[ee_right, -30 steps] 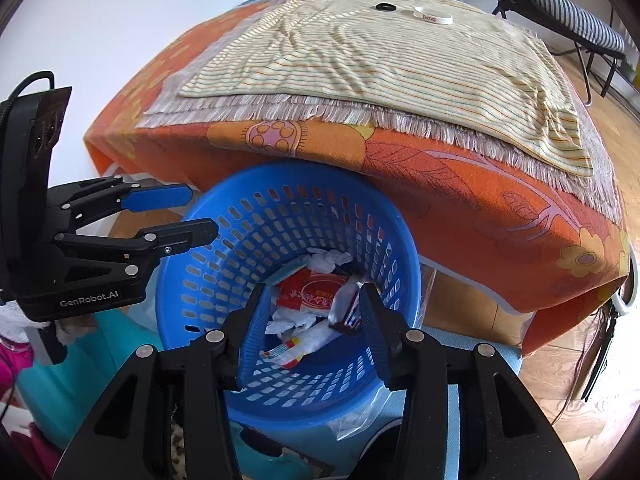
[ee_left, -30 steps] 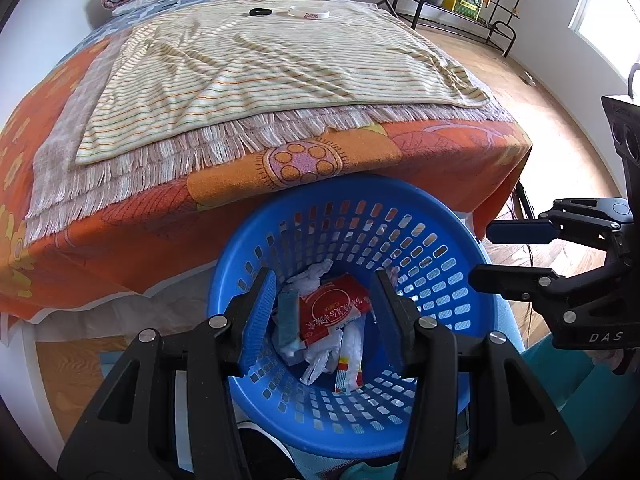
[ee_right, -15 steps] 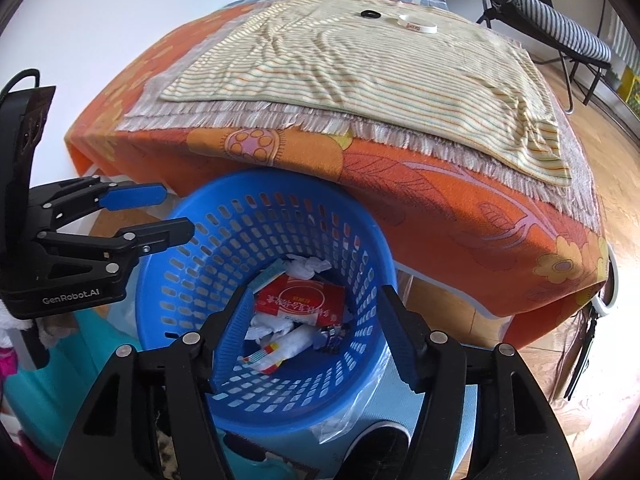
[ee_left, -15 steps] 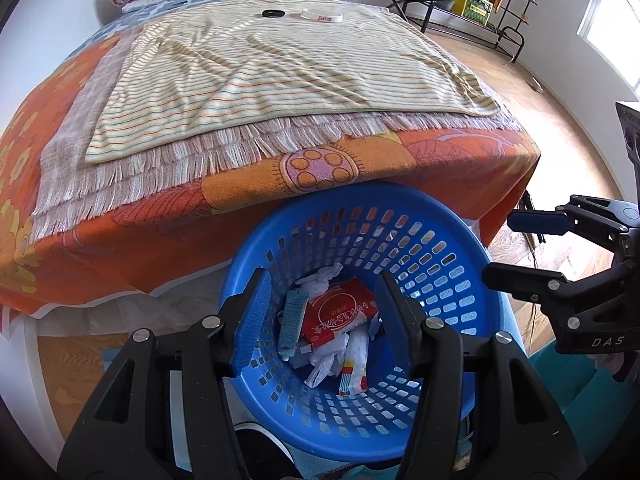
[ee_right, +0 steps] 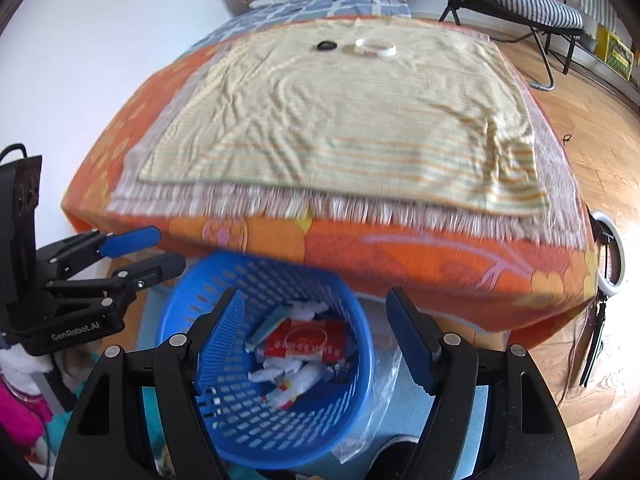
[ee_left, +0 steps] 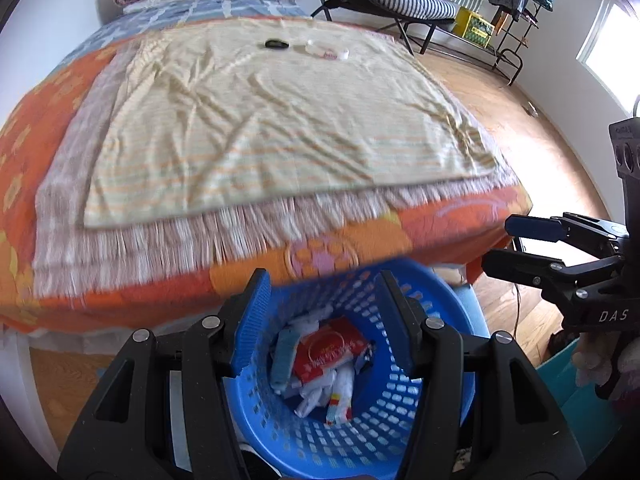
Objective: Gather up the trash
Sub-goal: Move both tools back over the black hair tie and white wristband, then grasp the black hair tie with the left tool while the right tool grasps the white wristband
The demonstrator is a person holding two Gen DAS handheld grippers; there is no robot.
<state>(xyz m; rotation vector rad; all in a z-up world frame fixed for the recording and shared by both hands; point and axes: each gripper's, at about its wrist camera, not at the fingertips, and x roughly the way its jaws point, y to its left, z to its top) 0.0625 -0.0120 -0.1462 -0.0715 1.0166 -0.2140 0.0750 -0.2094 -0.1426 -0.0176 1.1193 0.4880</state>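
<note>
The bed (ee_right: 360,256) has a blue perforated basket (ee_right: 224,280) parked at its foot to catch wrappers and tissues (ee_right: 308,340), piled inside; above it the right gripper (ee_right: 316,340), jaws just widened, and the left gripper (ee_left: 324,320) hang released, empty.

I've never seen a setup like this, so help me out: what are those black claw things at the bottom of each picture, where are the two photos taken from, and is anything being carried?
There is no robot here: a person holds a two-finger claw in each hand, with a wide-angle camera on each looking along its fingers. One picture is from the left gripper, the other from the right gripper; each also shows the other claw at its side. Both hover over a blue basket with wrappers and a red packet inside. Both claws are open and carry nothing; the right one's jaws have just been opening. On the bed's striped blanket lie a white band and a small black ring.
</note>
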